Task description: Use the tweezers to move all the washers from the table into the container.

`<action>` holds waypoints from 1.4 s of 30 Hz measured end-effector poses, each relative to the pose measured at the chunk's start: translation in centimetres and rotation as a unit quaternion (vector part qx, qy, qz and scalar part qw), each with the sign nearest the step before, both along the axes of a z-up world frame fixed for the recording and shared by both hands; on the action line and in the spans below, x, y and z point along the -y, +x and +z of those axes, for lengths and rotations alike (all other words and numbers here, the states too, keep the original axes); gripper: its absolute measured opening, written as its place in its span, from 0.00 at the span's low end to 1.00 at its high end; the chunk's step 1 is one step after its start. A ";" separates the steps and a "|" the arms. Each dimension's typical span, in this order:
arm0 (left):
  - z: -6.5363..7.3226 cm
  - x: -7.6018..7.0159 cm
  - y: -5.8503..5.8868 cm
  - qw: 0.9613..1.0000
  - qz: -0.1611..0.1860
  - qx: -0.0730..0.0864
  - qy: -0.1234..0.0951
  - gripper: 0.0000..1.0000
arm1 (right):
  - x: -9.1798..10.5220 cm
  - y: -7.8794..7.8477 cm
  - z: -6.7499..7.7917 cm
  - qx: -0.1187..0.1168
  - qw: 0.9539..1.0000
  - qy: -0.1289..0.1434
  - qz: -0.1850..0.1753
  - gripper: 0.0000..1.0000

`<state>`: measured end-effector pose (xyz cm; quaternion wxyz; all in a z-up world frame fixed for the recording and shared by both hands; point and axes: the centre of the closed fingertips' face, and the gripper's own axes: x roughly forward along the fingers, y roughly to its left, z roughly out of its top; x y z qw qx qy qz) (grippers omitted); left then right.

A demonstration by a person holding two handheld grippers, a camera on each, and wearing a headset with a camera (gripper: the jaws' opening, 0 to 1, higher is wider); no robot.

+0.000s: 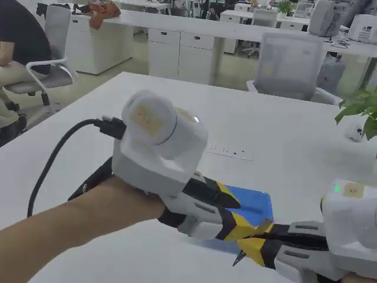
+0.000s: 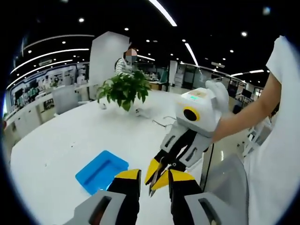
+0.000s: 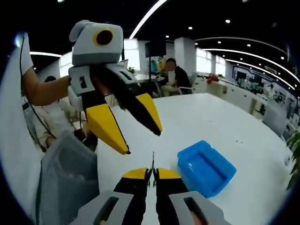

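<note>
A blue rectangular container point(image 1: 259, 203) lies on the white table point(image 1: 177, 106), seen again as the container point(image 2: 101, 171) and the container point(image 3: 206, 171). My right gripper point(image 3: 153, 171) is shut on thin metal tweezers point(image 3: 153, 161), whose tip points forward. In the head view the right gripper point(image 1: 250, 247) comes in from the bottom right, with the tweezers point(image 1: 238, 258) low near the container's front edge. My left gripper point(image 2: 154, 172) is open with nothing in it. It faces the right gripper point(image 2: 157, 180) tip to tip. The left gripper point(image 1: 250, 213) hovers over the container.
A potted plant point(image 2: 124, 89) stands at the table's far right edge. A grey office chair point(image 1: 288, 62) sits behind the table. The left gripper's black cable point(image 1: 53, 159) trails off to the left. A seated person point(image 1: 17, 41) is at the far left.
</note>
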<state>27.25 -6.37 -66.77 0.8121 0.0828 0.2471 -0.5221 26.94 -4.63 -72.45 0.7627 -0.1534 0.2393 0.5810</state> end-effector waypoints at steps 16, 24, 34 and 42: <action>-3.1 1.2 -2.4 0.996 -0.088 0.009 0.022 0.06 | 0.0 -2.1 -3.2 0.026 0.994 -0.078 0.066 0.02; -4.7 1.4 -3.0 0.991 -0.122 0.022 0.045 0.00 | 0.2 -2.4 -4.5 0.025 0.992 -0.098 0.078 0.02; -8.6 0.2 -2.7 0.985 -0.119 0.039 0.119 0.00 | 0.9 -2.1 -8.2 0.035 0.985 -0.155 0.070 0.03; -11.5 -0.7 -2.7 0.979 -0.131 0.039 0.151 0.00 | 0.6 -1.9 -10.3 0.028 0.987 -0.151 0.035 0.05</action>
